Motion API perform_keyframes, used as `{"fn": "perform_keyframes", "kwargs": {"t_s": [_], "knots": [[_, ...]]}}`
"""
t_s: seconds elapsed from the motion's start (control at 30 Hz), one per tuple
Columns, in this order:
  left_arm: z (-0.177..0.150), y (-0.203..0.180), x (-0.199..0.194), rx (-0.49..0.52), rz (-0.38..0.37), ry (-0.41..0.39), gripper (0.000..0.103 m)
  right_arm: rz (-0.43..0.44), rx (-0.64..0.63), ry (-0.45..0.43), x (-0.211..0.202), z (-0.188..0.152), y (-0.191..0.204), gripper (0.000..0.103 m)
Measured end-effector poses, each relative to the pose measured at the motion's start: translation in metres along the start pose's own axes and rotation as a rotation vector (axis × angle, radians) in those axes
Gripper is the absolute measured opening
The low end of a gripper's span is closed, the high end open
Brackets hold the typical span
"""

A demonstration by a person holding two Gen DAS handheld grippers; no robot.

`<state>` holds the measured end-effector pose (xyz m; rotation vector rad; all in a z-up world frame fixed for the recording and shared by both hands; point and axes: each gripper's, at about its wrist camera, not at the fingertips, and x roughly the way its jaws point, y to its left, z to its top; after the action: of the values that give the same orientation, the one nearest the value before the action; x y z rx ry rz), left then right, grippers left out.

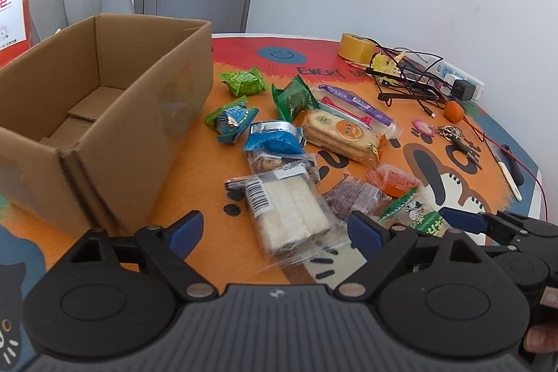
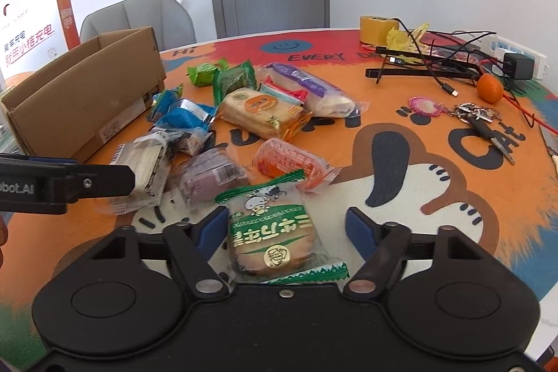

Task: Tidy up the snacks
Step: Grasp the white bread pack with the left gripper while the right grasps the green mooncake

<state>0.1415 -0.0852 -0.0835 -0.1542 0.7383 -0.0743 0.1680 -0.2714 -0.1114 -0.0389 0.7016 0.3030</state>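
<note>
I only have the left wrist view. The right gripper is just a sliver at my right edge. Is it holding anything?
Observer: No. The right gripper is open, with its fingers on either side of the green cake packet. The packet lies flat on the table mat.
Operator: And the orange and white thing cut off at my top left, beyond the box?
Observer: It is a white and orange paper bag with a red cord handle, standing upright beyond the cardboard box.
</note>
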Motion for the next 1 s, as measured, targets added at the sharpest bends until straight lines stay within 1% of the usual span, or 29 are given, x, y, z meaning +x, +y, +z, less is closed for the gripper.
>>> {"fn": "perform_keyframes", "kwargs": {"t_s": [0.03, 0.1, 0.13, 0.3, 0.4, 0.47, 0.5, 0.53, 0.57, 0.6, 0.63, 0.7, 1.0], "knots": [[0.001, -0.002, 0.002, 0.002, 0.002, 0.0, 0.09, -0.007, 0.001, -0.004, -0.001, -0.001, -0.001, 0.064], [0.002, -0.005, 0.006, 0.006, 0.006, -0.001, 0.089, -0.024, -0.002, -0.011, -0.003, -0.002, -0.002, 0.052], [0.003, -0.006, 0.008, 0.007, 0.007, -0.003, 0.089, -0.027, -0.004, -0.014, -0.003, -0.003, -0.003, 0.05], [0.004, -0.009, 0.021, 0.01, 0.01, 0.012, 0.086, -0.016, 0.001, -0.018, -0.007, -0.004, -0.006, 0.05], [0.002, -0.009, 0.027, 0.016, 0.014, 0.032, 0.077, -0.011, 0.03, -0.019, -0.008, -0.004, -0.009, 0.05], [-0.001, -0.01, 0.028, 0.033, 0.032, 0.021, 0.069, -0.005, 0.055, -0.024, -0.009, -0.005, -0.011, 0.049], [-0.002, -0.011, 0.028, 0.041, 0.045, 0.019, 0.067, -0.003, 0.064, -0.025, -0.009, -0.005, -0.012, 0.049], [-0.002, -0.011, 0.027, 0.046, 0.049, 0.014, 0.062, -0.002, 0.07, -0.027, -0.009, -0.005, -0.013, 0.049], [-0.003, -0.011, 0.026, 0.047, 0.052, 0.012, 0.055, -0.002, 0.076, -0.027, -0.01, -0.005, -0.013, 0.049], [-0.003, -0.01, 0.025, 0.047, 0.063, 0.011, 0.05, -0.002, 0.083, -0.028, -0.01, -0.005, -0.014, 0.049], [-0.002, -0.01, 0.024, 0.045, 0.064, 0.012, 0.047, 0.001, 0.092, -0.028, -0.01, -0.005, -0.014, 0.049], [-0.003, -0.008, 0.02, 0.037, 0.053, 0.018, 0.047, 0.015, 0.109, -0.029, -0.012, -0.006, -0.015, 0.049], [-0.001, -0.006, -0.005, 0.034, 0.042, -0.026, 0.045, 0.044, 0.128, -0.057, -0.022, 0.001, -0.011, 0.049]]}}
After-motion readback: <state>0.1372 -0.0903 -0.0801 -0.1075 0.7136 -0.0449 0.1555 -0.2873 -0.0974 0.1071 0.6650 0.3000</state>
